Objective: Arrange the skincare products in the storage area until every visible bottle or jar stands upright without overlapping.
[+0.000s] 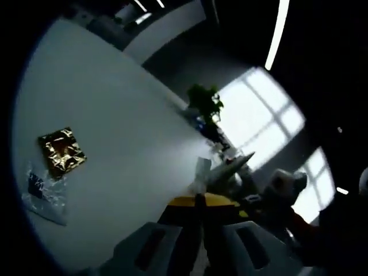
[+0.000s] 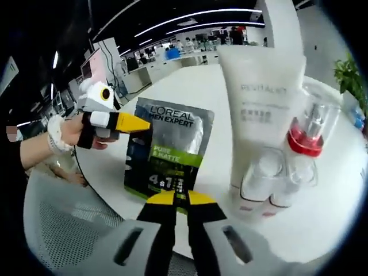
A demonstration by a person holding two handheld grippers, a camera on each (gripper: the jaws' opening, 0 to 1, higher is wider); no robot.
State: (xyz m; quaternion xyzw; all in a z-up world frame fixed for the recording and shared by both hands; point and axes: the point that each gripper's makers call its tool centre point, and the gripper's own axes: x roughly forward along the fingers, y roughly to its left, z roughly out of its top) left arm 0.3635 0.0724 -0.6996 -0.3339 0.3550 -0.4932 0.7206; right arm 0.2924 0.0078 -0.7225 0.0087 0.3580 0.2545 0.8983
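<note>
skincare products: white tube [image 2: 261, 109] upright beside a red-collared clear bottle [image 2: 307, 135] on the surface [image 2: 213, 86]; right claw [image 2: 187, 198] and left claw [image 1: 199, 201] both narrow, holding nothing.

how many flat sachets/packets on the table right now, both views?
3, if the views don't overlap. Gold foil sachet and clear plastic packet lie side by side in the left gripper view; dark L'Oreal pack stands beside the white tube in the right gripper view. Others may be hidden.

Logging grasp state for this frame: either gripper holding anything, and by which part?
Nothing held. The right gripper has its jaws together short of the L'Oreal pouch, gripping nothing. The left gripper hangs over the table edge, jaws shut and empty.
</note>
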